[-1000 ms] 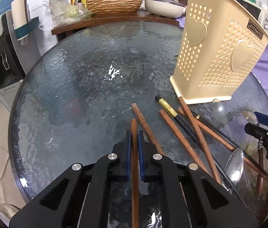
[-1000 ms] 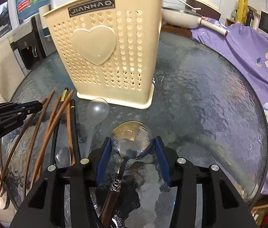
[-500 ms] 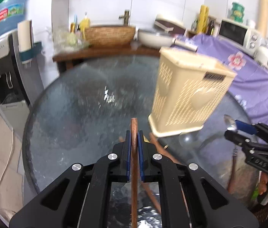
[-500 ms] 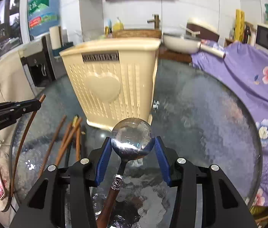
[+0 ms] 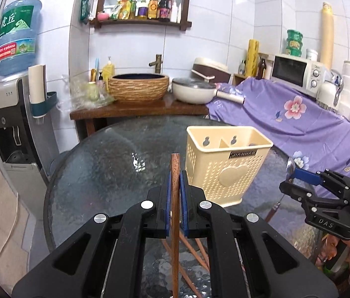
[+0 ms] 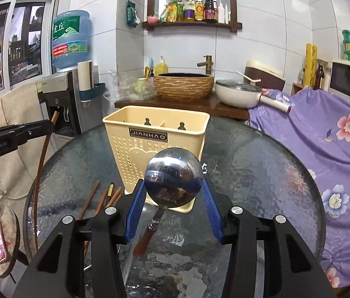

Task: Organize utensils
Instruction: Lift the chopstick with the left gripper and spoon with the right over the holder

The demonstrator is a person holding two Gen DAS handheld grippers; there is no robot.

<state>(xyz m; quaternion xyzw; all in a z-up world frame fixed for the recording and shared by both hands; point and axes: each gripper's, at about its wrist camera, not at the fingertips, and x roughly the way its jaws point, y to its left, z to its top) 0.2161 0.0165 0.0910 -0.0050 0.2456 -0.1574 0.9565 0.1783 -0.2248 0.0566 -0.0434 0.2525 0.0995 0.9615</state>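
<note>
Our left gripper (image 5: pixel 175 183) has its jaws pinched tight on a brown wooden chopstick (image 5: pixel 175 223), tip poking up past the blue pads. Our right gripper (image 6: pixel 173 193) has its jaws closed around the bowl of a metal spoon (image 6: pixel 173 175), brown handle hanging down toward us. Both are lifted above the round glass surface (image 6: pixel 262 173). Just beyond sits the cream JIANHAO utensil basket (image 6: pixel 150 146), upright, with more chopsticks (image 6: pixel 100 198) lying on the glass to its left.
</note>
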